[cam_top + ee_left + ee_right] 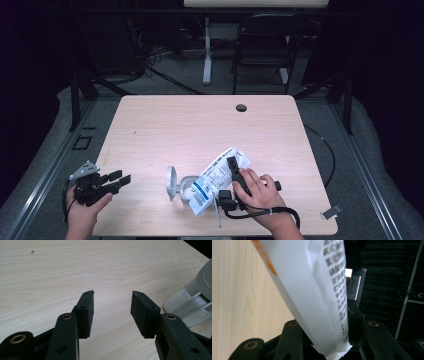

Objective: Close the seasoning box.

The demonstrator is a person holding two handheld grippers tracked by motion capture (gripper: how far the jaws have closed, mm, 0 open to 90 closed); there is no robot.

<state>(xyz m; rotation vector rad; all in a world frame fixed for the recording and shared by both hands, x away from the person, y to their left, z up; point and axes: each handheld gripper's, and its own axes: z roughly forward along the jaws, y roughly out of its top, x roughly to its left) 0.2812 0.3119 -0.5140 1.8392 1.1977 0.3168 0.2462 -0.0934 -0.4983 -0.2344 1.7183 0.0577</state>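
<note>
**Pouch tipped over the open tub**

Right tongs (pixel 231 176) have the white pouch (pixel 216 181) clamped between the jaws, and the pouch is tilted, its low end down at the tub (pixel 186 192) and its top corner up toward the middle of the desk (pixel 200 125). In the right gripper view the pouch (pixel 312 295) runs straight up out of the jaws, one black pad tight against its printed side, the wood of the desk off to the left. The person's right hand (pixel 260 192) wraps the tool from the near edge, cable looping out beside the wrist.

The tub sits near the front of the desk, a little left of centre, with its round lid (pixel 171 182) swung up on edge at its left side (open, then, and standing nearly upright). The pouch's lower end lies over the tub's right rim; whether anything is coming out of it I cannot tell from here.

Over on the left, the left tongs (pixel 119 181) hang off the desk's near left corner, pointing right toward the tub and well apart from it. Jaws wide, nothing in them: the left gripper view shows the two black pads (pixel 138 312) spread with bare wood between, and the pale tub (pixel 190 307) with its grey lid (pixel 205 280) at the right edge of that view. The left hand (pixel 85 205) grips the tool from below.

A small dark hole (pixel 241 107) marks the desk's far side.
</note>
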